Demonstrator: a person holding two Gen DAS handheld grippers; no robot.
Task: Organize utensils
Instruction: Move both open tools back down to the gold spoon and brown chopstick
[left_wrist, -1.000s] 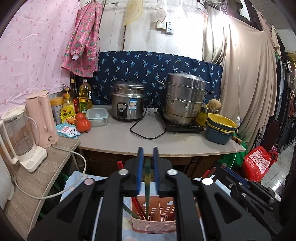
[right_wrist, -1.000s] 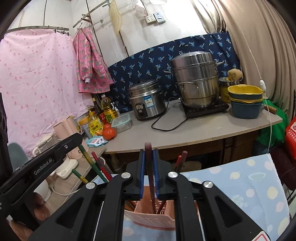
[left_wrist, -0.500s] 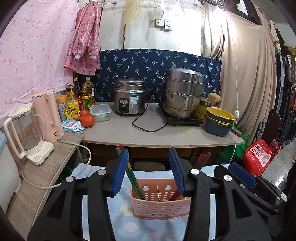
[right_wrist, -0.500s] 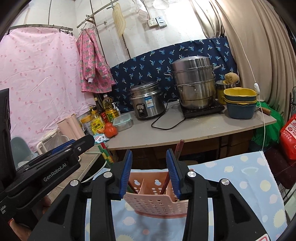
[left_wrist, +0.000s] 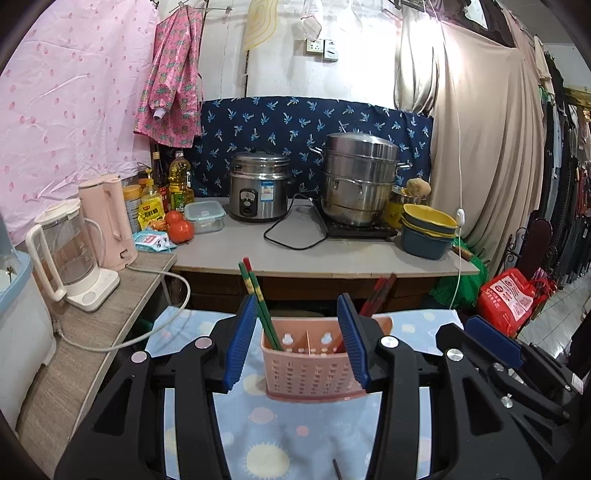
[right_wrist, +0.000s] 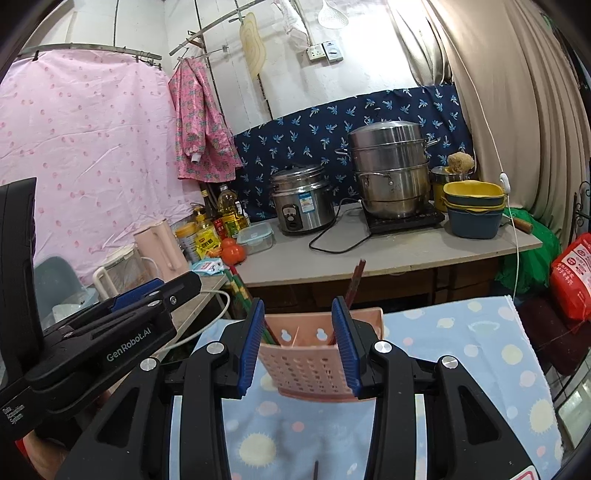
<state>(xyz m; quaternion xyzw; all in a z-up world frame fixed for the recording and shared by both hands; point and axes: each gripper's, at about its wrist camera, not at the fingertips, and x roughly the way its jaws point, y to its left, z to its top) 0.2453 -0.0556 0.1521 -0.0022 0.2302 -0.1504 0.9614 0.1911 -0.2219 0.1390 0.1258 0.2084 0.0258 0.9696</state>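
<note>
A pink perforated utensil basket (left_wrist: 310, 369) (right_wrist: 310, 365) stands on a blue spotted cloth (left_wrist: 280, 435). Green chopsticks with red ends (left_wrist: 258, 299) (right_wrist: 240, 286) lean in its left compartment, and dark red chopsticks (left_wrist: 376, 295) (right_wrist: 354, 284) lean in its right one. My left gripper (left_wrist: 297, 314) hangs open a little short of the basket, nothing pressed between its blue pads. My right gripper (right_wrist: 297, 314) is open the same way beside it. One dark stick (left_wrist: 336, 469) lies on the cloth under the grippers.
Behind the cloth is a grey counter (left_wrist: 332, 258) with a rice cooker (left_wrist: 258, 192), a steel steamer pot (left_wrist: 360, 181), stacked bowls (left_wrist: 424, 232), tomatoes and bottles. A low shelf at left holds a blender (left_wrist: 70, 254) and a pink kettle (left_wrist: 107, 221).
Both grippers have opened and let go of the chopsticks, which now stand in the basket. Both have drawn back from the basket.
</note>
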